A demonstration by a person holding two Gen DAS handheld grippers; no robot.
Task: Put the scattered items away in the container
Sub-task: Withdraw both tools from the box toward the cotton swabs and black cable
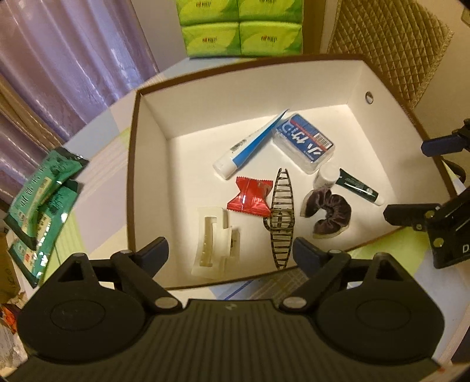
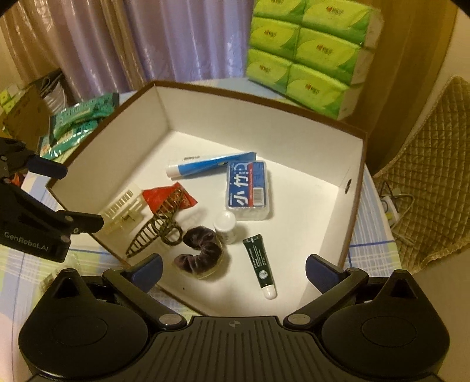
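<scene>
A brown-rimmed white box (image 1: pixel 133 176) (image 2: pixel 355 188) stands on the checked cloth. Inside lie a blue-white tube (image 1: pixel 249 147) (image 2: pixel 205 164), a blue floss box (image 1: pixel 304 142) (image 2: pixel 248 191), a red sachet (image 1: pixel 249 194), an olive hair claw (image 1: pixel 282 217) (image 2: pixel 158 232), a white hair clip (image 1: pixel 214 241) (image 2: pixel 123 208), a purple scrunchie (image 1: pixel 329 210) (image 2: pixel 199 252), a small white bottle (image 2: pixel 225 227) and a dark green tube (image 2: pixel 260 264). My left gripper (image 1: pixel 230 252) hangs open over the white clip, holding nothing. My right gripper (image 2: pixel 234 267) hangs open above the scrunchie, also empty.
Stacked green tissue packs (image 1: pixel 241 26) (image 2: pixel 308 53) stand behind the box. Teal wipe packs (image 1: pixel 41 199) (image 2: pixel 79 117) lie to its left. A quilted chair back (image 1: pixel 390 53) (image 2: pixel 434 182) and a power strip (image 2: pixel 390 205) are on the right, purple curtains behind.
</scene>
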